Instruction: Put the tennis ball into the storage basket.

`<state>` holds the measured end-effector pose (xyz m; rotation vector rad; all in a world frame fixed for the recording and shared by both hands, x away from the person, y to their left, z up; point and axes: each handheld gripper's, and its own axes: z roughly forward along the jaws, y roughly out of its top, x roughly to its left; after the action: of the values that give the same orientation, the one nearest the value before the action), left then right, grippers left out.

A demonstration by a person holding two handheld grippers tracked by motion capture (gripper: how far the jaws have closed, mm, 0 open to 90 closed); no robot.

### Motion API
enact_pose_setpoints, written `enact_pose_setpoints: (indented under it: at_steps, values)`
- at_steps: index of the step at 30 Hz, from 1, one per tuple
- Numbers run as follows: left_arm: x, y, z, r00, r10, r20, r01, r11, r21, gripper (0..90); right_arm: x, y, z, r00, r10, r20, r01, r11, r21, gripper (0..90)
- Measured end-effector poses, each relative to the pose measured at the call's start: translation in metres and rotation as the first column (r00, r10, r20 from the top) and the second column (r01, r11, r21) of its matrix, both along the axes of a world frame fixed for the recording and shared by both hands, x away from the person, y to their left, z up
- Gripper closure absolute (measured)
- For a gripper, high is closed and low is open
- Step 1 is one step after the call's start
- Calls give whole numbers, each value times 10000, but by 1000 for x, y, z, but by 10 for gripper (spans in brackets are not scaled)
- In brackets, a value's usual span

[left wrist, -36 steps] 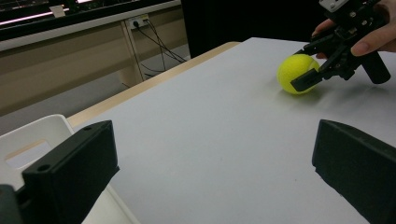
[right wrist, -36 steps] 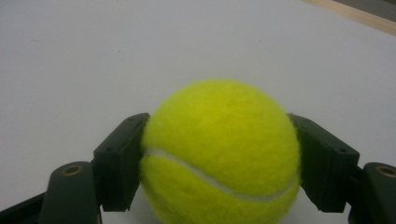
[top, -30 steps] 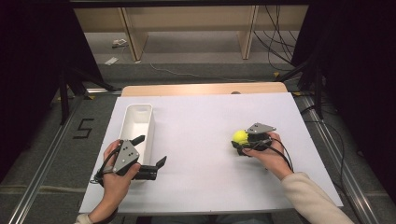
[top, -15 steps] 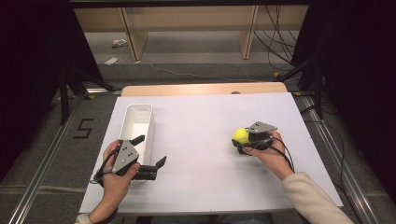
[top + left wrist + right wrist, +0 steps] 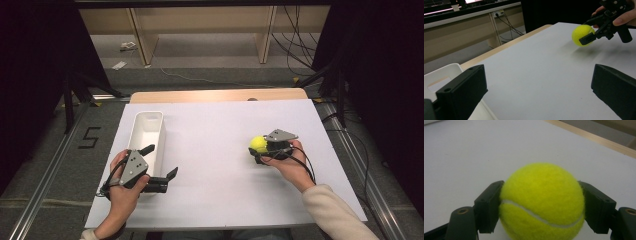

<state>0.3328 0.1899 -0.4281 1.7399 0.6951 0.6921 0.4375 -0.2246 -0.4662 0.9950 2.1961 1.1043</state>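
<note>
Left hand-held gripper at lower left of the high view, jaws wide apart with nothing between them, just beside white bin, right hand-held gripper right of centre, clamped on yellow tennis ball, white desk beneath.

Overhead light is even on the white table; it reads bright, no glare. Surroundings left and right fall to near black; far floor is dim. Shadows are soft and short, a faint blurred one under the tennis ball in the left gripper view. High view is slightly soft and grainy. Right gripper view: ball fuzz sharp, far table edge blurred. Near black tongs are out of focus.
</note>
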Motion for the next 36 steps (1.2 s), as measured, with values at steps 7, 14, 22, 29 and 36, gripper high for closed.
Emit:
enact_pose_setpoints:
  at_steps: [7,14,22,29,36]
  values:
    - [0,0,0,10000,-3,-6,3,10000,4,0,-2,3,2,10000,58,-10,-58,9999,82,264]
    - [0,-1,0,10000,-24,-11,24,10000,24,0,-5,7,6,9998,166,54,-167,9997,186,263]
    - [0,0,0,10000,-28,-17,28,10000,26,0,-6,10,8,9997,227,124,-230,9994,253,264]
    - [0,0,0,10000,-38,-10,38,10000,15,0,-7,13,11,9996,206,170,-213,9987,459,263]
    - [1,0,0,10000,-59,-19,59,10000,13,0,-8,14,14,9994,238,245,-250,9984,500,264]
